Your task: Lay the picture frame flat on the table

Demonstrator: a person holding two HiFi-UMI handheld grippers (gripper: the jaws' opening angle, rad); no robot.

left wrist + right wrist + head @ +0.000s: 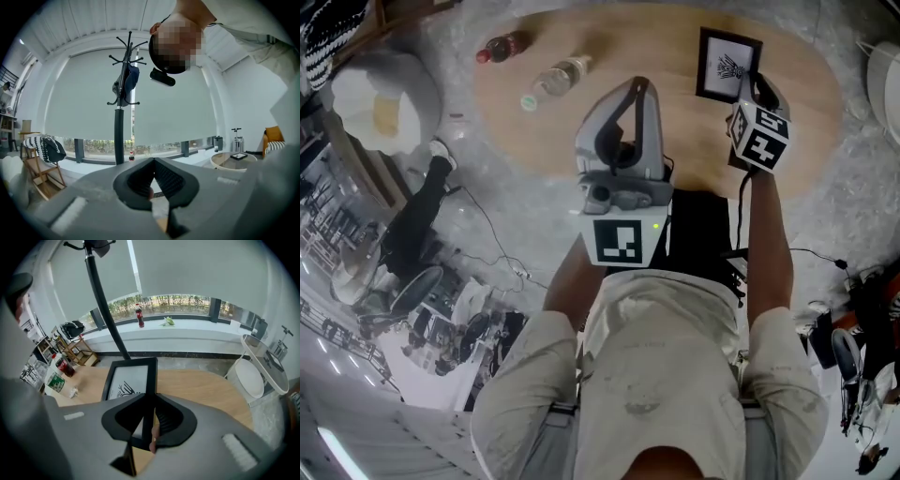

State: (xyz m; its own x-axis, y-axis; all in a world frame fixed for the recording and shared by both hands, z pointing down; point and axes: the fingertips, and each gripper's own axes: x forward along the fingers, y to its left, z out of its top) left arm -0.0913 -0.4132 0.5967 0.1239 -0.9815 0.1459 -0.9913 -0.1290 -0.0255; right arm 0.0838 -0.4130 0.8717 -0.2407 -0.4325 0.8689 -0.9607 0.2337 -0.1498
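A black picture frame (727, 64) with a white plant print stands tilted on the far right of the oval wooden table (666, 131), its face turned up toward me. My right gripper (753, 84) is shut on the frame's right edge. The right gripper view shows that black edge (151, 380) running between the pads, with the print (125, 383) to its left. My left gripper (637, 86) is held over the table's near edge, shut, with nothing in it. In the left gripper view the left gripper (153, 164) points up at the window.
A red-capped cola bottle (501, 47) and a clear bottle (559, 75) lie on the table's far left. A white armchair (380, 94) is at the left and a white stool (248, 378) at the right. A coat-rack pole (105, 305) stands behind the table.
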